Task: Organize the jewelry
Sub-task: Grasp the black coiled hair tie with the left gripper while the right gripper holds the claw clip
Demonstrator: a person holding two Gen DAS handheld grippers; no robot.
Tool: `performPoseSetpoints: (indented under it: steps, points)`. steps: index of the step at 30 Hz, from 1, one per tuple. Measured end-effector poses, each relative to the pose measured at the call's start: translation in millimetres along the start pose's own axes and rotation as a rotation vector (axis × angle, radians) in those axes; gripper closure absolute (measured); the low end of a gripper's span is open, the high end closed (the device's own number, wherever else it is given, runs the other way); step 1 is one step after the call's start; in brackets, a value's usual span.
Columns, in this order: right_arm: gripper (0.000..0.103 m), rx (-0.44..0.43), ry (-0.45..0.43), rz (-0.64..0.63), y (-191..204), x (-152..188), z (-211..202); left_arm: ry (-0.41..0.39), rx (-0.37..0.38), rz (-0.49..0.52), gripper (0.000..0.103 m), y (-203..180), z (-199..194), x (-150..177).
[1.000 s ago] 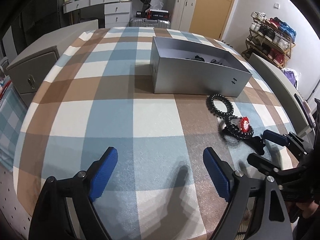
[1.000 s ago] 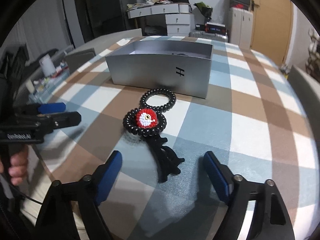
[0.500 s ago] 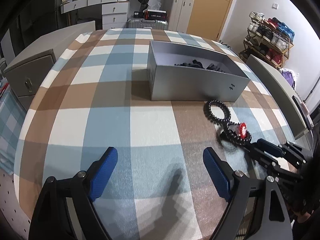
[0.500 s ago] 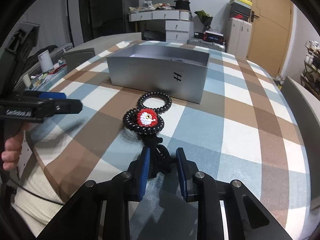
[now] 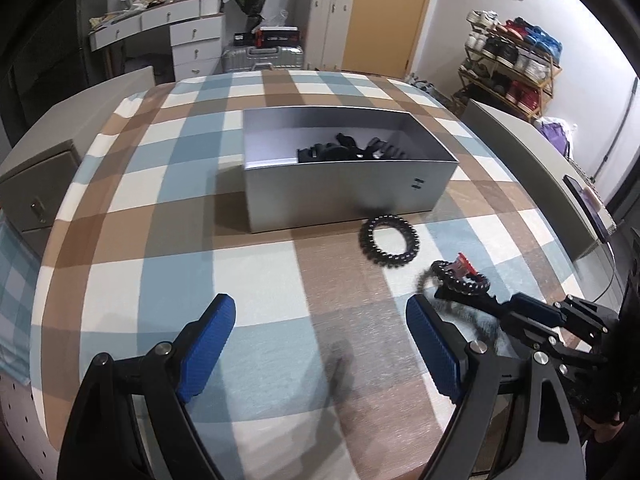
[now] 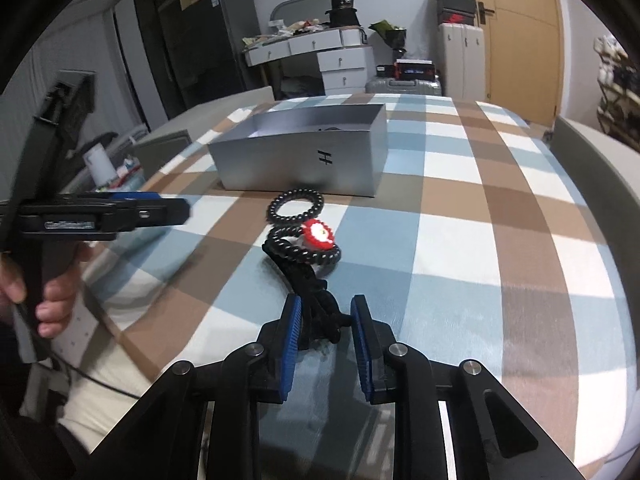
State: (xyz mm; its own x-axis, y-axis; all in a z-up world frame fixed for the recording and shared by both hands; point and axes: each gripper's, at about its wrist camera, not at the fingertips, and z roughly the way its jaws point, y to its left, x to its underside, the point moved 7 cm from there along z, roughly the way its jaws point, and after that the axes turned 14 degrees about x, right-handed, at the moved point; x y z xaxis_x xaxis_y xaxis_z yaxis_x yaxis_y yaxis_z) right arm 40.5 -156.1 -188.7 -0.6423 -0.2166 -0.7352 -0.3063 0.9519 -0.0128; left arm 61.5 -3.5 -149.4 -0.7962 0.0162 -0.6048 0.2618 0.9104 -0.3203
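While the left gripper [image 5: 320,344] is held wide apart and empty, the black claw clip [image 6: 320,312] has been clamped by the right gripper [image 6: 325,334] and raised, tilting the red-charmed black coil tie [image 6: 308,246] near the silver rectangular box [image 6: 304,160].

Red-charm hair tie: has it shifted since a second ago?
Yes. The red-charm hair tie has tilted up off the tablecloth, toward the plain black coil, dragged by the right hand-held gripper.
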Motion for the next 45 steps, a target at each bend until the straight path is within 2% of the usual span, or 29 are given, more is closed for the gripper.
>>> performPoseSetpoints:
  steps: [5,9,14,22,26,34,42,45]
  points:
    - [0.079,-0.074,-0.013,0.02,2.6,2.0,-14.5,0.018,0.043,0.009,0.019,-13.6,6.8,-8.0]
    - [0.079,-0.087,-0.006,-0.022,11.0,8.4,-18.9,0.036,0.077,0.036,0.019,-27.6,11.2,-11.4]
    - [0.079,-0.06,-0.006,0.001,2.6,15.3,-23.8,0.074,0.09,0.078,0.019,-38.6,22.0,-10.7]
    - [0.079,0.084,-0.03,0.097,-46.9,16.4,-32.1,0.15,0.146,0.079,0.019,-50.4,43.1,-2.4]
    - [0.079,0.112,-0.029,0.15,-65.7,15.4,-31.2,0.174,0.158,0.086,0.019,-58.2,51.0,0.0]
    - [0.079,0.112,-0.047,0.172,-72.6,11.4,-32.5,0.212,0.154,0.139,0.019,-73.6,70.9,4.1]
    - [0.079,0.101,-0.052,0.182,-73.6,11.9,-32.5,0.189,0.141,0.203,0.019,-79.8,76.0,3.6]
    - [0.079,0.096,-0.053,0.188,-73.7,12.0,-32.0,0.187,0.148,0.219,0.028,-81.4,76.0,4.9]
